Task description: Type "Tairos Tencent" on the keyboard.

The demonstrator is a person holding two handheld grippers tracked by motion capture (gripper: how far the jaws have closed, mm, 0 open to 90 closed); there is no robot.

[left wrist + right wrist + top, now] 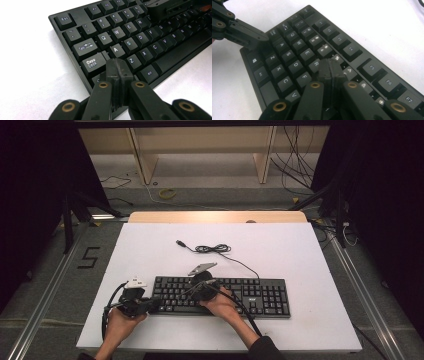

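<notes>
While our left gripper (117, 68) and right gripper (330, 68) sit fully closed, empty, the keyboard (250, 295) runs nine to three, left-end keys under both tips.

Black keyboard (235, 296) with white lettering; white table (300, 250); black cable (215, 249).

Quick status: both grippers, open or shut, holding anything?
Left gripper: shut, holding nothing, tips over the keyboard's left end.
Right gripper: shut, holding nothing, tips over the letter keys.
</notes>
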